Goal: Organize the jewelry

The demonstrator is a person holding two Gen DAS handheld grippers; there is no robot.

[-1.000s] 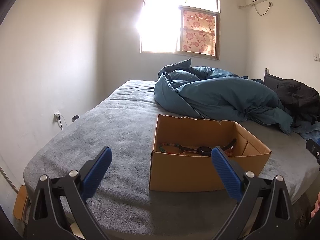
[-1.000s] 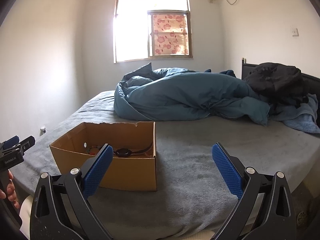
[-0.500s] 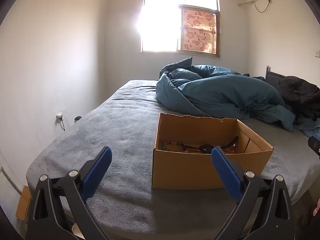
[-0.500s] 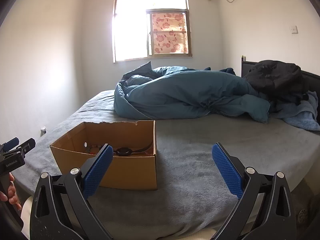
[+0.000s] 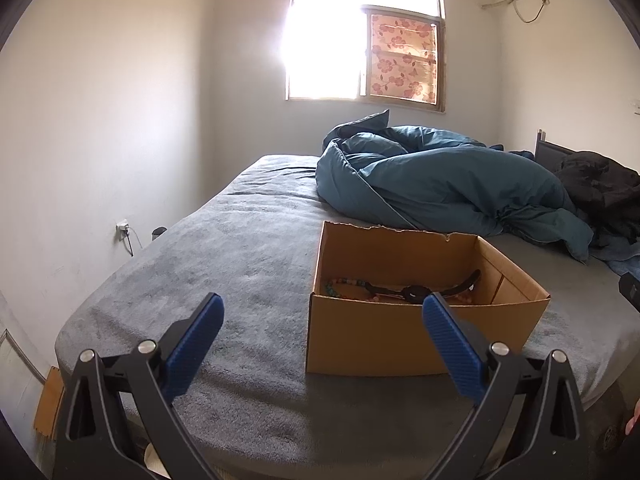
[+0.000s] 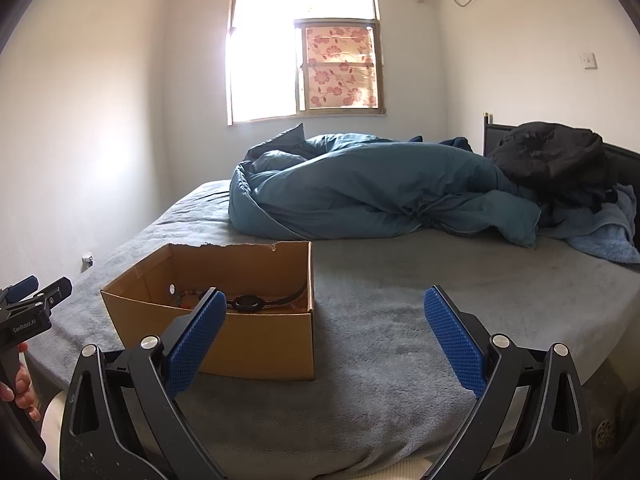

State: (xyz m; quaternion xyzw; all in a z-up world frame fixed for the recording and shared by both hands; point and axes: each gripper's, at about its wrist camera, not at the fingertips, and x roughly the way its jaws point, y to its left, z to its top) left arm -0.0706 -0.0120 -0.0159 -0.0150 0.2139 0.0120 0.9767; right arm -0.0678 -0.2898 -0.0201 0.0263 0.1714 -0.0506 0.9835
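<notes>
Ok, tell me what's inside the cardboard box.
Inside the cardboard box: a black strap-like piece and a beaded string. The front wall hides the remaining floor.

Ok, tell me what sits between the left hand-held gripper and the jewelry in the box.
Only the cardboard box's near wall blocks a straight line from the open left hand-held gripper; the jewelry is clear from above.
</notes>
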